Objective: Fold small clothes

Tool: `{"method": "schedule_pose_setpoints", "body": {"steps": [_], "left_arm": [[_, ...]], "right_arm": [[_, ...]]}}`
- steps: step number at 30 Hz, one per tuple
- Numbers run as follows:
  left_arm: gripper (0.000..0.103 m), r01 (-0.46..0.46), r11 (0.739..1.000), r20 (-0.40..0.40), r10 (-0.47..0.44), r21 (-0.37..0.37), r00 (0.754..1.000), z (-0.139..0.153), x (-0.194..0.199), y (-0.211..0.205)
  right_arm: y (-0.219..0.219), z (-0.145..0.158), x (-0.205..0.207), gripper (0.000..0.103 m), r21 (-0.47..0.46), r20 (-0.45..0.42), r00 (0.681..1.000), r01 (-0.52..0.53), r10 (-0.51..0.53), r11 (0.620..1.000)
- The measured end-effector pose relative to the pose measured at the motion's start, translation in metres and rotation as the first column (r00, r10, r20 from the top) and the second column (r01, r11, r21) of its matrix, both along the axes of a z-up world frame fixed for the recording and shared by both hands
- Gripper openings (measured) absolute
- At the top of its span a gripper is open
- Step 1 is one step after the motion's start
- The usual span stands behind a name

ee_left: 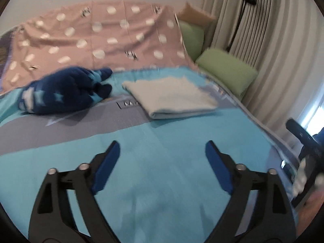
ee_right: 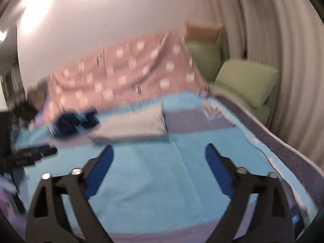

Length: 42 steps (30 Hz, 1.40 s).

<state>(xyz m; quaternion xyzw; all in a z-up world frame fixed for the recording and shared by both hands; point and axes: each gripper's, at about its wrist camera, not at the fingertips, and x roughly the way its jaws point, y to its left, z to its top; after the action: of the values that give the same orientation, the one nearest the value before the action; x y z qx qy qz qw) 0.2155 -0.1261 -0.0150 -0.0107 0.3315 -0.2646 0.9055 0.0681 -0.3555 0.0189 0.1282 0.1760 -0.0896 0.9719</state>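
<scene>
A folded white garment (ee_left: 170,97) lies on the blue and grey bed cover (ee_left: 162,162); it also shows in the right wrist view (ee_right: 133,129). A crumpled dark blue garment with light stars (ee_left: 64,89) lies to its left, blurred in the right wrist view (ee_right: 75,123). My left gripper (ee_left: 162,151) is open and empty above the bare cover, nearer than both garments. My right gripper (ee_right: 160,156) is open and empty, just short of the folded garment. Part of the right gripper shows at the left view's right edge (ee_left: 305,156).
A pink spotted blanket (ee_left: 97,40) is heaped at the head of the bed. Green pillows (ee_left: 226,70) lie at the right, against pleated curtains (ee_left: 273,40). The bed's right edge (ee_right: 293,156) runs along the curtains. A dark object (ee_right: 30,154) lies at the left.
</scene>
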Motion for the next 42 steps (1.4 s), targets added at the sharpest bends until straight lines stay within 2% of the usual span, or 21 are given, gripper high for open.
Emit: {"method": "schedule_pose_setpoints", "body": {"steps": [1,3,6,8,10,12,15,17,21,25,29,32,42], "left_arm": [[0.098,-0.026,1.0,0.04,0.026,-0.005,0.999,0.013,-0.022,0.006],[0.101,-0.066,0.998,0.094,0.066,0.0,0.993,0.03,-0.05,0.01],[0.101,-0.108,0.994,0.154,0.107,0.001,0.982,0.051,-0.095,0.019],[0.101,-0.137,0.991,0.176,0.133,0.01,0.975,0.061,-0.119,0.024],[0.101,-0.176,0.984,0.191,0.17,0.017,0.967,0.068,-0.141,0.027],[0.101,-0.212,0.977,0.197,0.201,0.036,0.96,0.073,-0.158,0.029],[0.101,-0.22,0.973,0.201,0.202,0.074,0.959,0.075,-0.18,0.028],[0.101,-0.206,0.977,0.2,0.191,0.057,0.961,0.075,-0.193,0.029],[0.101,-0.186,0.982,0.185,0.177,0.034,0.967,0.075,-0.205,0.031],[0.101,-0.195,0.979,0.183,0.18,0.065,0.966,0.072,-0.212,0.027],[0.101,-0.165,0.985,0.164,0.154,0.056,0.974,0.068,-0.218,0.026],[0.101,-0.156,0.986,0.164,0.144,0.06,0.976,0.066,-0.22,0.025],[0.101,-0.173,0.983,0.167,0.16,0.065,0.973,0.065,-0.222,0.029]], "right_arm": [[0.005,0.005,-0.012,0.094,0.013,0.024,0.999,0.024,-0.025,1.0],[0.016,0.013,-0.032,0.094,0.058,0.043,0.999,0.031,-0.034,0.998],[0.031,0.023,-0.053,0.094,0.083,0.023,0.998,-0.052,0.05,0.995],[0.043,0.032,-0.066,0.094,0.044,0.034,0.997,-0.07,0.069,0.997],[0.057,0.041,-0.08,0.1,0.003,0.037,0.994,-0.099,0.099,0.995],[0.065,0.046,-0.09,0.102,-0.003,0.038,0.994,-0.101,0.101,0.995],[0.072,0.049,-0.104,0.102,0.007,0.035,0.995,-0.097,0.096,0.995],[0.074,0.05,-0.112,0.102,-0.008,0.03,0.998,-0.053,0.053,0.999],[0.077,0.046,-0.122,0.102,-0.018,0.002,1.0,-0.009,0.009,1.0],[0.079,0.041,-0.126,0.102,0.004,-0.045,0.999,-0.006,0.006,1.0],[0.083,0.038,-0.125,0.102,0.005,-0.098,0.995,0.011,-0.011,1.0],[0.083,0.035,-0.124,0.102,0.04,-0.136,0.991,0.012,-0.007,0.999],[0.09,0.029,-0.124,0.102,0.025,-0.163,0.987,-0.004,0.008,1.0]]}}
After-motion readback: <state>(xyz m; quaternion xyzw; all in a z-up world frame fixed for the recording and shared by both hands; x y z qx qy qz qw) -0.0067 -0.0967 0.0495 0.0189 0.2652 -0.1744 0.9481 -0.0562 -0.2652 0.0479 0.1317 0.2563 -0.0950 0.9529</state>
